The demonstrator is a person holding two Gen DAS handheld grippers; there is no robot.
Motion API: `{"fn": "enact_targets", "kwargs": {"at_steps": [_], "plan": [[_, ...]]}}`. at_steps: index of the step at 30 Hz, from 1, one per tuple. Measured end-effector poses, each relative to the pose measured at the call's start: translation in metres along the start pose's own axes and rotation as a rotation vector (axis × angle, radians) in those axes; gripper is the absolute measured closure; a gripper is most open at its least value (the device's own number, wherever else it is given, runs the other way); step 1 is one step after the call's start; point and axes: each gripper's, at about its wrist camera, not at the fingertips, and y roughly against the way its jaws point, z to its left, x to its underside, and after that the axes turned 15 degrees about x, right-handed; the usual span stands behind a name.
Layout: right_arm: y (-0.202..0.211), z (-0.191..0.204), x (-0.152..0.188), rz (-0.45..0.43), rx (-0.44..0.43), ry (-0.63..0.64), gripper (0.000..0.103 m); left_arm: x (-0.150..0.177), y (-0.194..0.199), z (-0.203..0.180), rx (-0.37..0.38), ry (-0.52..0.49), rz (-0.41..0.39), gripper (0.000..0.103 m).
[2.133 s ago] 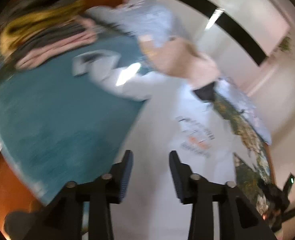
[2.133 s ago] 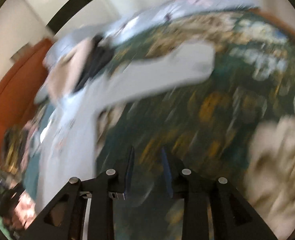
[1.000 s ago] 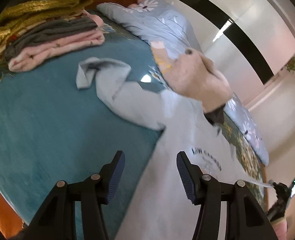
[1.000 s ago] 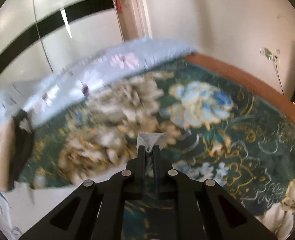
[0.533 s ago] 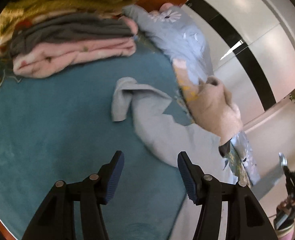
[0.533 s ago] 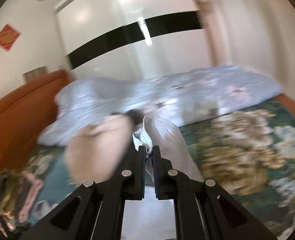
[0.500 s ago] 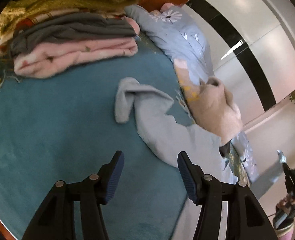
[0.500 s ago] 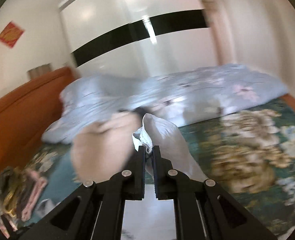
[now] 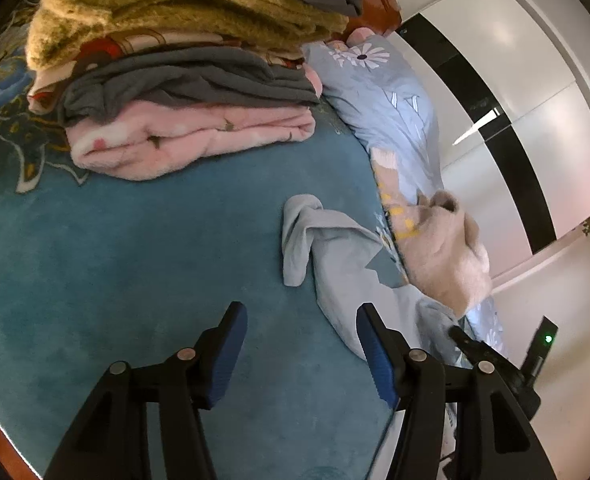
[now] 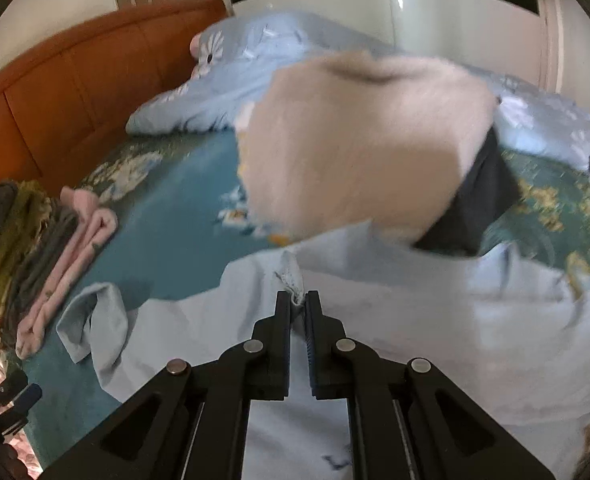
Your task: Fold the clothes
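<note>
A pale blue long-sleeved shirt (image 10: 435, 320) lies spread on the teal bedspread (image 9: 135, 264). My right gripper (image 10: 298, 300) is shut on the cuff of one sleeve and holds it over the shirt's body. The other sleeve (image 9: 307, 236) lies crumpled on the bedspread, also showing in the right wrist view (image 10: 95, 320). My left gripper (image 9: 301, 316) is open and empty, low over the bedspread just short of that crumpled sleeve.
A stack of folded clothes (image 9: 183, 80) with a pink blanket at the bottom sits at the far left (image 10: 35, 256). A beige fluffy garment (image 10: 359, 152) and a dark item (image 10: 479, 208) lie behind the shirt. A blue floral duvet (image 9: 387, 104) and orange headboard (image 10: 75, 76) stand beyond.
My right gripper swung the held sleeve cuff from the flowered side of the bed across over the shirt's body. My left gripper moved toward the crumpled sleeve, staying open.
</note>
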Motion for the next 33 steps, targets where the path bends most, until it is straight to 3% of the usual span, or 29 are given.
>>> {"fn": "enact_targets", "kwargs": {"at_steps": [8,11,12,15,21,26,31,33], "plan": [[-0.015,0.042,0.026,0.061,-0.039,0.129,0.092,0.003,0.0,0.001,-0.009,-0.001,0.009,0.042],[-0.019,0.048,0.034,0.134,-0.165,0.143,0.072,0.003,0.0,0.003,-0.012,0.0,0.011,0.042],[-0.017,0.049,0.036,0.15,-0.218,0.149,0.059,0.003,0.001,0.003,-0.012,0.0,0.011,0.041],[0.008,0.041,0.035,0.083,-0.264,0.147,0.055,0.003,0.001,0.003,-0.008,-0.007,0.007,0.041],[0.042,-0.022,0.032,-0.053,-0.277,0.001,0.039,0.005,-0.001,0.001,-0.018,-0.04,0.005,0.041],[0.043,-0.089,0.048,-0.026,-0.291,-0.182,0.039,0.01,-0.012,-0.009,-0.1,-0.125,0.005,0.037],[0.06,-0.136,0.056,-0.083,-0.337,-0.263,0.036,0.014,-0.041,-0.025,-0.167,-0.25,0.016,0.036],[0.06,-0.147,0.059,-0.09,-0.358,-0.291,0.036,0.013,-0.053,-0.025,-0.191,-0.248,0.014,0.036]]}}
